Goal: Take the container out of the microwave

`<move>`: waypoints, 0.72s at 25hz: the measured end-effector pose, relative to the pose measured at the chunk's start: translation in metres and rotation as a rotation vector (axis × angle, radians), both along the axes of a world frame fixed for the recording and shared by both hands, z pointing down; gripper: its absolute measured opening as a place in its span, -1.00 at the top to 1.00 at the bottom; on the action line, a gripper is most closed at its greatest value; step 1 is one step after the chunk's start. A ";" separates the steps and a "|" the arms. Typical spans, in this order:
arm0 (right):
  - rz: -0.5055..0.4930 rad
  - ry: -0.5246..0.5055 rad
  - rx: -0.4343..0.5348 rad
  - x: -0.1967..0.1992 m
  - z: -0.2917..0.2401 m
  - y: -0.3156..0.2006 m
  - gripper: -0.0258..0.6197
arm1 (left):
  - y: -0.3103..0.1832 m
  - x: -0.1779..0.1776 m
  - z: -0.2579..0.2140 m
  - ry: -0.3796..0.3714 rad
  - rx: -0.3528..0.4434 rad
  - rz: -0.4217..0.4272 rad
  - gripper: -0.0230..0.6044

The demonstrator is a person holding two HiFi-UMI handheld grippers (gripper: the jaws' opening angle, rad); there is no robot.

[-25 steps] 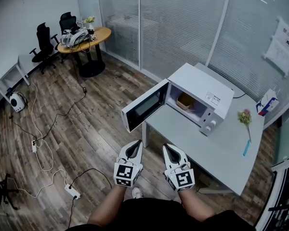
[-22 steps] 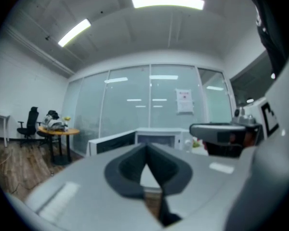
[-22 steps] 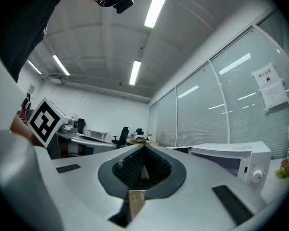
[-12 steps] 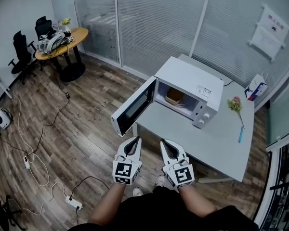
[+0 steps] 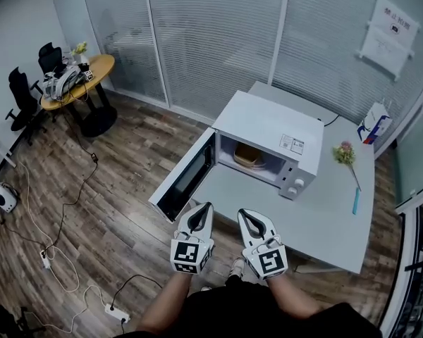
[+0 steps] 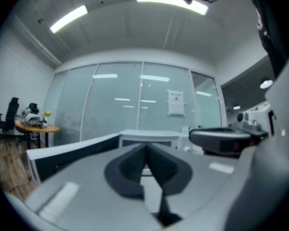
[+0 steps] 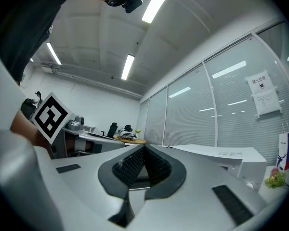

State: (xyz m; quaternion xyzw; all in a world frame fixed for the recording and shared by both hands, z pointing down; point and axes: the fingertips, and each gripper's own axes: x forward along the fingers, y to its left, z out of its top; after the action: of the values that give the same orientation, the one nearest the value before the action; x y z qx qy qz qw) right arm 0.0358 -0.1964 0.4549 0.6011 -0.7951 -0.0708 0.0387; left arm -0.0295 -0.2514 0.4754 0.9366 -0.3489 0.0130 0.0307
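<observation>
Left gripper (image 5: 207, 208) and right gripper (image 5: 242, 215) — jaws pressed together, gripping nothing.

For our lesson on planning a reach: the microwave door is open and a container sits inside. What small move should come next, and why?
Probably carry the right gripper forward toward the microwave and part its fingers. The door already hangs open, the container sits inside, and both this gripper and the left gripper are shut, empty and well short of the opening.

wood floor (image 5: 120, 189), glass wall (image 5: 218, 41), round table (image 5: 81, 83)
</observation>
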 end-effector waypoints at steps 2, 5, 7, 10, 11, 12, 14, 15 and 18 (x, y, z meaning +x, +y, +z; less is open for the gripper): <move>0.014 0.012 -0.006 0.014 -0.003 -0.011 0.90 | -0.011 0.013 0.001 -0.006 -0.005 0.000 0.91; 0.001 0.015 -0.003 0.033 0.003 -0.023 0.90 | -0.024 0.037 0.004 -0.017 -0.006 0.011 0.91; -0.005 0.009 -0.010 0.045 0.005 -0.030 0.90 | -0.031 0.051 0.008 -0.018 -0.010 0.020 0.91; -0.032 0.011 0.004 0.060 0.012 -0.039 0.90 | -0.041 0.072 0.015 -0.022 -0.020 0.022 0.91; -0.037 0.010 0.008 0.065 0.012 -0.043 0.90 | -0.044 0.078 0.018 -0.031 -0.023 0.022 0.91; -0.037 0.005 0.009 0.071 0.012 -0.045 0.90 | -0.046 0.084 0.022 -0.042 -0.026 0.022 0.91; -0.036 -0.006 0.005 0.082 0.015 -0.049 0.90 | -0.050 0.095 0.027 -0.051 -0.044 0.026 0.91; -0.037 -0.005 -0.001 0.087 0.018 -0.051 0.90 | -0.052 0.101 0.030 -0.042 -0.062 0.028 0.91; -0.037 -0.010 -0.015 0.098 0.025 -0.060 0.90 | -0.060 0.116 0.031 -0.024 -0.081 0.041 0.91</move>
State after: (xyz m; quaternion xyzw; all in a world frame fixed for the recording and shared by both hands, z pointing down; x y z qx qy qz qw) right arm 0.1341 -0.2569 0.4796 0.5862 -0.8069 -0.0623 0.0378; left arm 0.0870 -0.3112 0.5064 0.9413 -0.3291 0.0388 0.0643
